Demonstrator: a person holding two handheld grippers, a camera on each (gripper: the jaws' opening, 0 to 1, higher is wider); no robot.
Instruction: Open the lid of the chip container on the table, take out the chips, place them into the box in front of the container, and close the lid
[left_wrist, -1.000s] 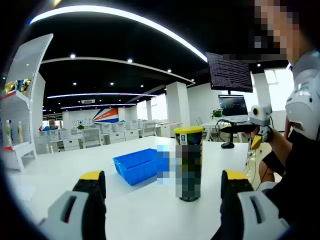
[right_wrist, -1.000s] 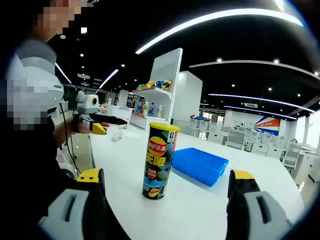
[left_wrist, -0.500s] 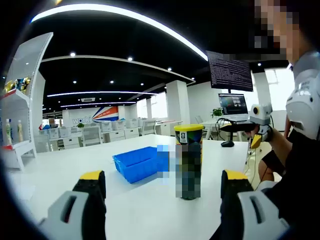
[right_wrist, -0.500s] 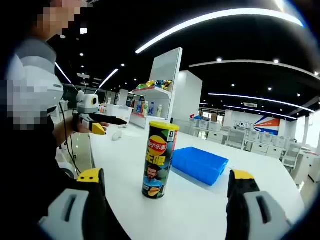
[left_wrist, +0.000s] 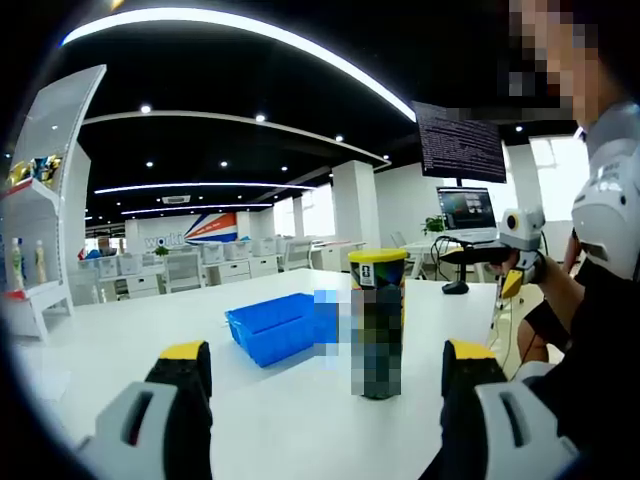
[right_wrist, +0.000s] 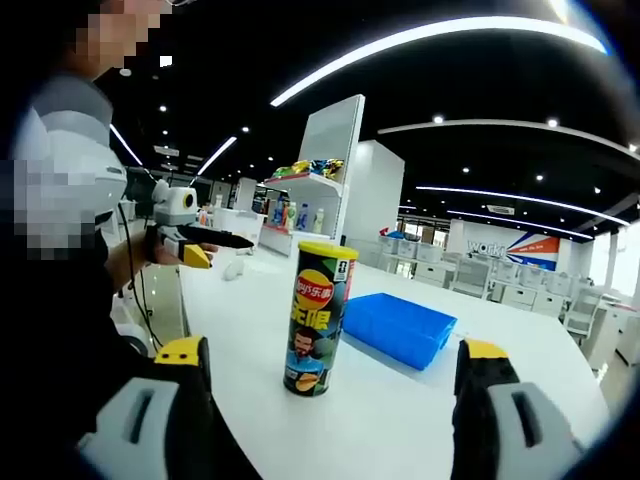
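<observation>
- Left of centre in the left gripper view, the shallow blue plastic box (left_wrist: 272, 330) lies on the white tabletop (left_wrist: 120, 340), just beside the tall cylindrical chip container (left_wrist: 377, 325).
- Its yellow lid (left_wrist: 377, 258) looks still shut.
- Both the left tool (left_wrist: 325, 375) and right tool (right_wrist: 335, 372) are spread wide, empty.
- Advice: steady the can's body first, then lift the lid straight.

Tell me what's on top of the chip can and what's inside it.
A yellow lid sits on top of the upright chip can, closing it. The can stands on the white table beside the blue box. Its contents are hidden by the lid and the opaque wall.
</observation>
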